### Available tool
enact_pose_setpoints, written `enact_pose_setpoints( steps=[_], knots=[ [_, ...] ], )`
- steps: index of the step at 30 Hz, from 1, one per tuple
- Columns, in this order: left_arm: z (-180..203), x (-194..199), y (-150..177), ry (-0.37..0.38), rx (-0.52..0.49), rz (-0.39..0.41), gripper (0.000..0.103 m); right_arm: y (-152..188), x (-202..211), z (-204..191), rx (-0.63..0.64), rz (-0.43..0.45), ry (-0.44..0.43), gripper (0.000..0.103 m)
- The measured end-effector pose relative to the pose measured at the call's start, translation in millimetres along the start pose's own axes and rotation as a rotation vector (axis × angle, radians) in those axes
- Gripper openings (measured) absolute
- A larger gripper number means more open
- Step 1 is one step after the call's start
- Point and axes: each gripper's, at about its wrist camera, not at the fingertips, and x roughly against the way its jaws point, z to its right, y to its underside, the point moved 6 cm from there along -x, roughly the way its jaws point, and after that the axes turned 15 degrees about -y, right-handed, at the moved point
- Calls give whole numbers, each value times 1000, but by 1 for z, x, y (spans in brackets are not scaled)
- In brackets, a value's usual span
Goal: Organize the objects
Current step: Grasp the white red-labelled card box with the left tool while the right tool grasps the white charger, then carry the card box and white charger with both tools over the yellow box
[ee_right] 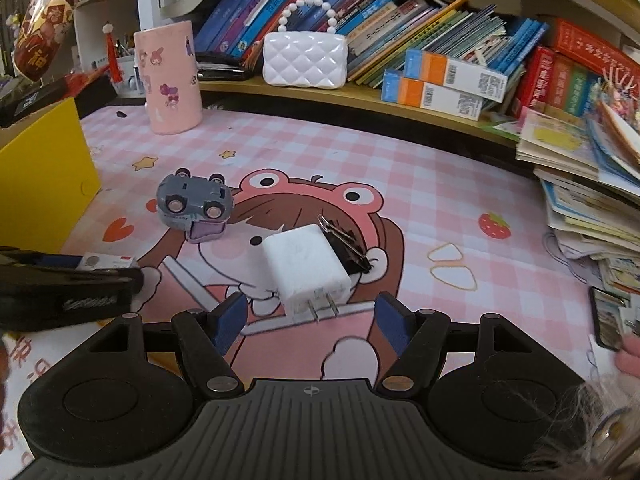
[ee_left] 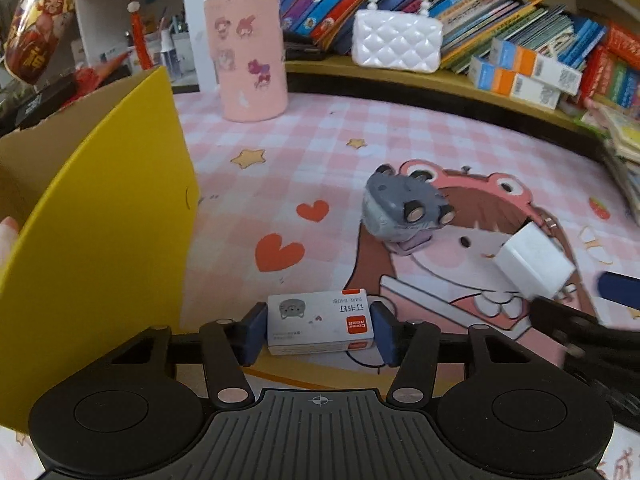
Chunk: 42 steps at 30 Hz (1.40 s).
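Observation:
My left gripper (ee_left: 320,330) is shut on a small white staple box (ee_left: 320,325) with a red label, held just above the pink checked mat, right of the yellow cardboard box (ee_left: 100,240). My right gripper (ee_right: 310,320) is open, its blue pads on either side of the prongs of a white plug charger (ee_right: 306,274) lying on the mat. A black binder clip (ee_right: 348,246) lies behind the charger. A grey toy car (ee_right: 196,206) lies tipped over to the left; it also shows in the left wrist view (ee_left: 402,208), as does the charger (ee_left: 534,266).
A pink sticker-covered cylinder (ee_right: 170,82) stands at the back left. A white quilted purse (ee_right: 304,60) and rows of books sit on the back shelf. Stacked books and papers (ee_right: 588,196) crowd the right edge. Rubber bands (ee_right: 452,266) lie on the mat.

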Motion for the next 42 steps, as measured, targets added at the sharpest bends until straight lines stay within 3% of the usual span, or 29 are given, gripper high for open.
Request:
enact_pose_setpoints(
  steps=[3, 7, 14, 24, 33, 42],
  knots=[
    [-3, 21, -2, 28, -10, 59, 53, -5, -13, 4, 5, -7, -11, 68],
    [-12, 47, 7, 62, 3, 77, 53, -8, -33, 7, -13, -35, -47, 67],
    [-29, 69, 32, 30, -59, 101, 53, -18, -49, 3, 14, -18, -53, 61],
    [-55, 96, 55, 109, -21, 107, 53, 4, -4, -13, -131, -42, -55, 61],
    [-90, 114, 91, 182, -31, 86, 53, 54, 61, -72, -233, -74, -56, 61],
    [-151, 132, 125, 155, -14, 101, 53, 97, 85, -166, -245, -120, -125, 61]
  ],
)
